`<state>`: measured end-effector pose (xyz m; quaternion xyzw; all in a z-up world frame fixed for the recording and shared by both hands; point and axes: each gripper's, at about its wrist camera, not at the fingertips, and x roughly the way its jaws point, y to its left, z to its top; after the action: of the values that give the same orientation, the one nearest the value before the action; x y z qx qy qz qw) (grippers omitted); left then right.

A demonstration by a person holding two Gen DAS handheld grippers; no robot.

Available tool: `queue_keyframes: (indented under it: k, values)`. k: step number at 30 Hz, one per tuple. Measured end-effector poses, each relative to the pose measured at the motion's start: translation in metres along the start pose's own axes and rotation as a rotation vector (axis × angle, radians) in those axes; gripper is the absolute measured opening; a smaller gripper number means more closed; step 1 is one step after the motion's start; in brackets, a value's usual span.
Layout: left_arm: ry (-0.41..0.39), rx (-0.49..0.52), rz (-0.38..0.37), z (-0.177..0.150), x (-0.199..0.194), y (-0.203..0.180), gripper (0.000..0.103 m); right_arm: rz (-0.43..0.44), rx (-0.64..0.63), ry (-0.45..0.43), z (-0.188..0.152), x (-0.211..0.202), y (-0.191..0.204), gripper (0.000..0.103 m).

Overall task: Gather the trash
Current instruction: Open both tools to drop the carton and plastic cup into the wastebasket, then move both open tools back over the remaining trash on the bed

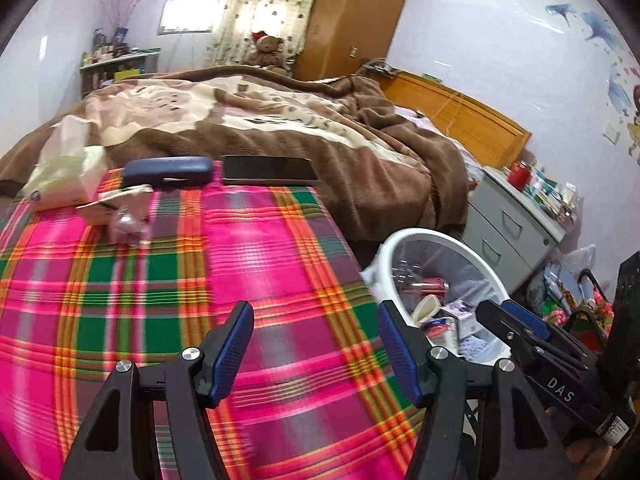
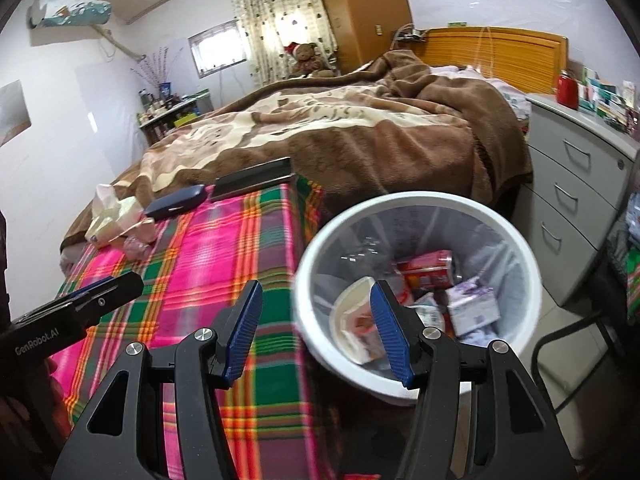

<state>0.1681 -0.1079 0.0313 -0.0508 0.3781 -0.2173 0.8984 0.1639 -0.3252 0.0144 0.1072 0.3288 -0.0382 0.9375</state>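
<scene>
A white trash bin (image 2: 316,264) with a clear liner stands beside the bed and holds a red can (image 2: 430,268), a paper cup and small cartons; it also shows in the left wrist view (image 1: 394,240). Crumpled wrappers and paper (image 1: 120,216) lie on the plaid blanket by a tissue pack (image 1: 64,176); they show in the right wrist view too (image 2: 136,240). My left gripper (image 1: 316,348) is open and empty above the blanket. My right gripper (image 2: 316,328) is open and empty, over the bin's near rim.
A dark glasses case (image 1: 166,172) and a black phone (image 1: 268,170) lie at the blanket's far edge. A brown quilt (image 1: 280,120) covers the bed. A grey drawer cabinet (image 2: 580,184) stands right of the bin. Bags (image 1: 576,292) sit on the floor.
</scene>
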Motion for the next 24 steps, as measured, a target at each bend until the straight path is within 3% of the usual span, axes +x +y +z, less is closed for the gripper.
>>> queue_keyframes:
  k: [24]
  values:
    - [-0.051,-0.116,0.193,0.019,-0.038,0.145,0.064,0.172,-0.154,0.074,0.009,0.052,0.104,0.058]
